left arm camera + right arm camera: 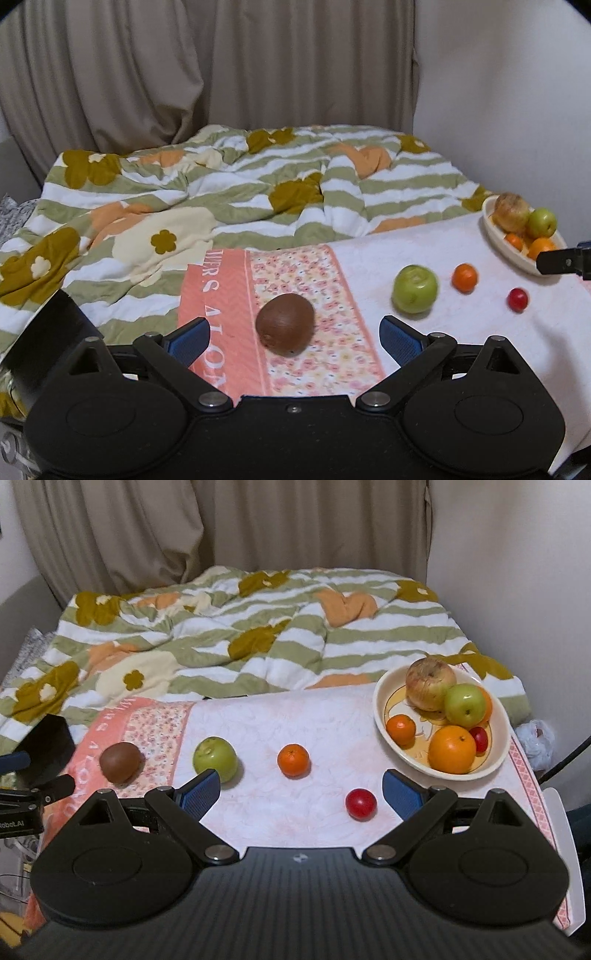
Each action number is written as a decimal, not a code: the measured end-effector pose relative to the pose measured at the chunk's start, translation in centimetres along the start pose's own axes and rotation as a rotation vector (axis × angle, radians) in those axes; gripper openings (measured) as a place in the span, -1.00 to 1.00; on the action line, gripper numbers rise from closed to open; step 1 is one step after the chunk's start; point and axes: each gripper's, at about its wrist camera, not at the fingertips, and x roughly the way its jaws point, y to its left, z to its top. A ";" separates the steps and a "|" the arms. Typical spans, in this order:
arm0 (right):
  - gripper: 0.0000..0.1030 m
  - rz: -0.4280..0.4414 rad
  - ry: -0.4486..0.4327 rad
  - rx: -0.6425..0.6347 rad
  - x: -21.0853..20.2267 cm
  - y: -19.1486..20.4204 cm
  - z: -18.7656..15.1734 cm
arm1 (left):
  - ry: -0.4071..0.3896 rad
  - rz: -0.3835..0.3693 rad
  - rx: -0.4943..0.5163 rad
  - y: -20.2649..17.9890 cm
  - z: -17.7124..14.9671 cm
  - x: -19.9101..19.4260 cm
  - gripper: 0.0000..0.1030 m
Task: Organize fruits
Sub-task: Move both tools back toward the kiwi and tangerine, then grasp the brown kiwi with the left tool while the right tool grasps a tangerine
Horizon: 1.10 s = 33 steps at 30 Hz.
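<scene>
Poised wide apart above the cloth (280, 716): left gripper (293, 338) framing the kiwi (285, 324), right gripper (301, 794) near the small red fruit (361, 804). Loose between them, green apple (215, 759) and mandarin (293, 760); apparently bound for the half-filled bowl (380, 705).

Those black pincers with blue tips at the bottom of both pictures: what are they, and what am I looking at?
They are two hand-held grippers, each with a camera looking along its fingers. One picture is from the left gripper, the other from the right gripper. Both are open and hold nothing. On the cloth lie a brown kiwi, a green apple, a small orange and a small red fruit. The bowl at the right already holds more fruit. A striped quilt lies behind.
</scene>
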 end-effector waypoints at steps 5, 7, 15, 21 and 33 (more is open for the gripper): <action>1.00 -0.013 0.057 0.001 3.7 0.5 0.5 | 0.051 -0.037 0.031 1.4 0.4 3.4 0.94; 1.00 -0.022 0.074 -0.004 4.9 0.5 0.7 | 0.070 -0.044 0.045 1.7 0.5 4.6 0.94; 1.00 -0.016 0.140 -0.029 10.0 0.5 0.6 | 0.130 -0.056 0.060 2.2 1.1 8.8 0.88; 1.00 -0.012 0.153 -0.046 12.4 0.3 0.9 | 0.165 -0.080 0.052 2.2 1.2 10.9 0.69; 0.66 0.001 0.195 -0.080 14.6 0.1 1.0 | 0.199 -0.090 0.053 1.9 0.9 11.9 0.20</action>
